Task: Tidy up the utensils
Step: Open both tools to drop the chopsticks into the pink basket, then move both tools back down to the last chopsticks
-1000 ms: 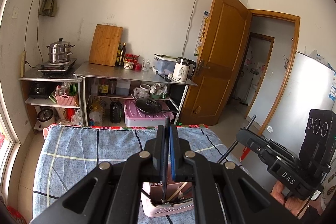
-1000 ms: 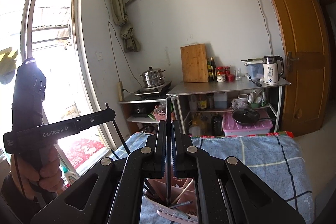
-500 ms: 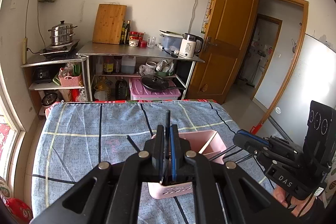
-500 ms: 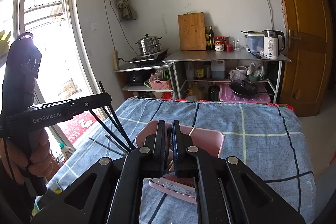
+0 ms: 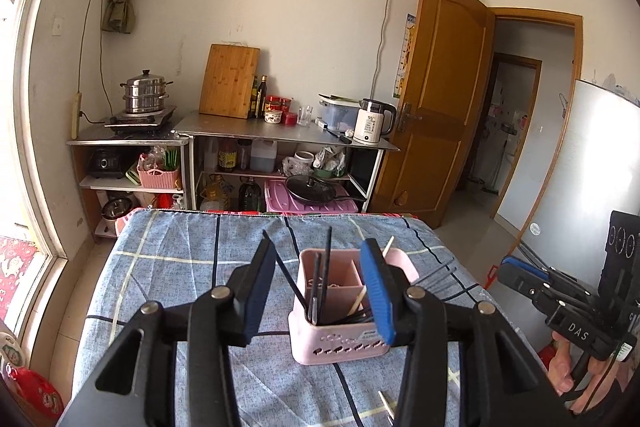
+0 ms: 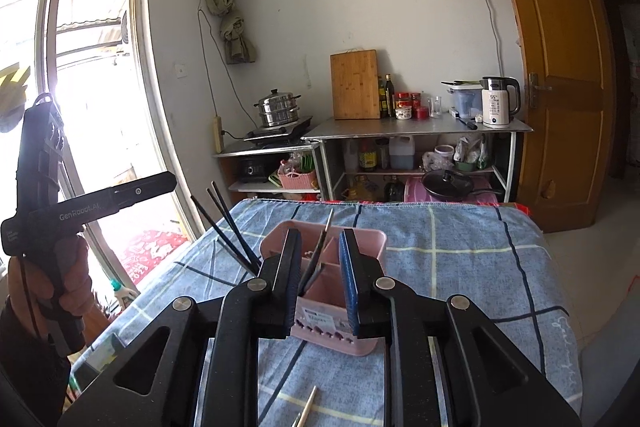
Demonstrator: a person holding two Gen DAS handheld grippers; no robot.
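A pink utensil holder with compartments stands on the blue checked tablecloth. Black chopsticks and a wooden chopstick stand in it. My left gripper is open and empty, its jaws spread either side of the holder, just in front of it. My right gripper is open and empty, close in front of the holder. Black chopsticks lean out of its left side. A wooden chopstick lies on the cloth in front.
A kitchen shelf with a kettle, cutting board and steamer pot stands beyond the table. A wooden door is open at right. A window is at left.
Both grippers were shut on black chopsticks above the holder. They lowered them into the holder, opened and let go. The chopsticks now stand in the holder.
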